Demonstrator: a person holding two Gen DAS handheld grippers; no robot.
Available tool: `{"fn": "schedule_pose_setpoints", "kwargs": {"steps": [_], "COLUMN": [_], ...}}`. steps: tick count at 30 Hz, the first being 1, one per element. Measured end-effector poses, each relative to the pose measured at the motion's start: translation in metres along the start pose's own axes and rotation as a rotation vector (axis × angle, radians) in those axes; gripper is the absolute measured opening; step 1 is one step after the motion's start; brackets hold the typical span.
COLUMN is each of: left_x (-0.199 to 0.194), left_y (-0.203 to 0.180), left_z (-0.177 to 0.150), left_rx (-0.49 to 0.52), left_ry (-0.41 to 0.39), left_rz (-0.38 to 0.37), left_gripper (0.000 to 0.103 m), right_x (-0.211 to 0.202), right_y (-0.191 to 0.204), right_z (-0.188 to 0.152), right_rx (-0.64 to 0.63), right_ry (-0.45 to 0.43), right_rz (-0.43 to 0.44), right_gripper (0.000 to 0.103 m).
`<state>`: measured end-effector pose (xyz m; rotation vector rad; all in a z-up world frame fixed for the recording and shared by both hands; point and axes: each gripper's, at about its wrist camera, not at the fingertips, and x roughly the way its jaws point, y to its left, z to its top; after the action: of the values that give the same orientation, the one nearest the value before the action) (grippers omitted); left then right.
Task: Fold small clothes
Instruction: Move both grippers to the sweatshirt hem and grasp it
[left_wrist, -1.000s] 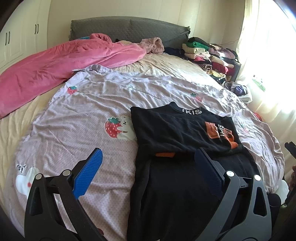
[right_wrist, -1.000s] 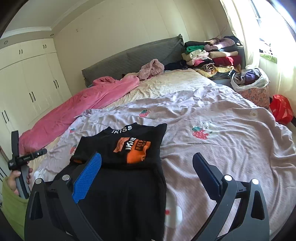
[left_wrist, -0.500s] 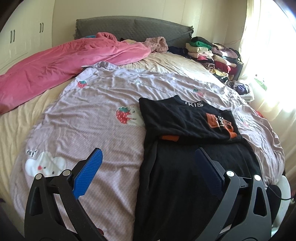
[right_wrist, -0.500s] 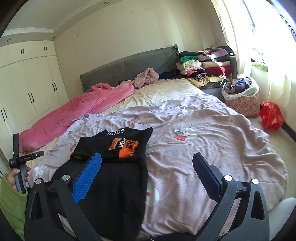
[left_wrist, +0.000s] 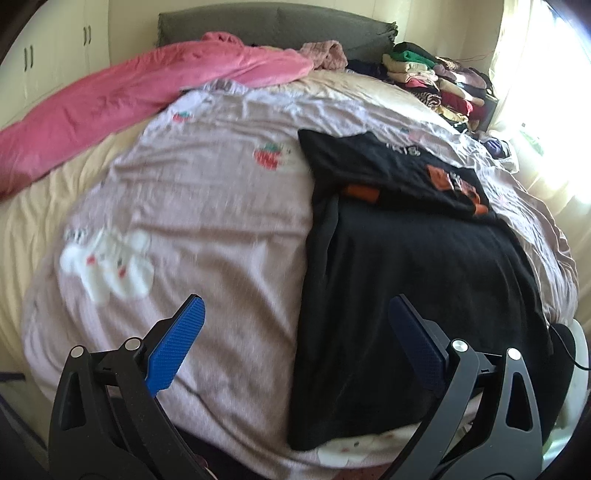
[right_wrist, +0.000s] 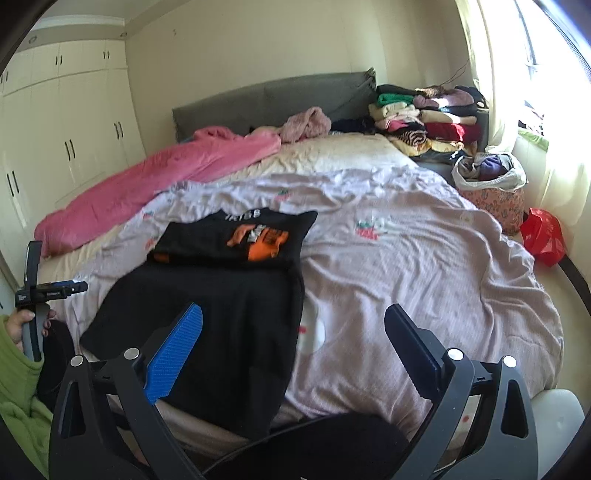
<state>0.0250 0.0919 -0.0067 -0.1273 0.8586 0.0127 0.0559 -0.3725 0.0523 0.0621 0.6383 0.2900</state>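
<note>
In the left wrist view, the pink blanket (left_wrist: 140, 96) lies at ten o'clock along the far edge of the bed, with the lilac sheet (left_wrist: 207, 221) spread over the middle. The left gripper (left_wrist: 295, 321) hangs at six o'clock above the bed's near edge, its blue fingers (left_wrist: 177, 347) wide apart and holding nothing. The black shirt (left_wrist: 406, 266) lies flat at three o'clock, its top part folded down over the lower part so the orange print (left_wrist: 454, 184) shows; its near hem reaches the bed's edge just past the right finger. A clothes pile (left_wrist: 432, 77) sits at one o'clock beside the headboard (left_wrist: 273, 18). In the right wrist view, a hand (right_wrist: 22, 325) in a green sleeve (right_wrist: 18, 391) holds the other gripper's handle at nine o'clock, with the wardrobe (right_wrist: 66, 122) at ten o'clock. The shirt (right_wrist: 221, 295) lies left of centre on the sheet (right_wrist: 424, 258). The right gripper (right_wrist: 293, 325) hovers at six o'clock, fingers spread and empty, above the shirt's near right edge. A basket (right_wrist: 491, 188) and a red bag (right_wrist: 543, 236) stand at three o'clock on the floor.
</note>
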Motion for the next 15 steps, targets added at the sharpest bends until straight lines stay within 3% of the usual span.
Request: {"fn": "schedule_pose_setpoints", "kwargs": {"steps": [15], "left_x": [0.015], "left_y": [0.006], "left_z": [-0.030], "left_rx": [-0.024], "left_ry": [0.103], "left_rz": [-0.038], "left_gripper": [0.090], "right_x": [0.068], "right_y": [0.027], "right_z": [-0.052], "right_rx": [-0.008], "right_ry": [0.282], "right_rz": [0.064], "right_gripper": [0.097]}}
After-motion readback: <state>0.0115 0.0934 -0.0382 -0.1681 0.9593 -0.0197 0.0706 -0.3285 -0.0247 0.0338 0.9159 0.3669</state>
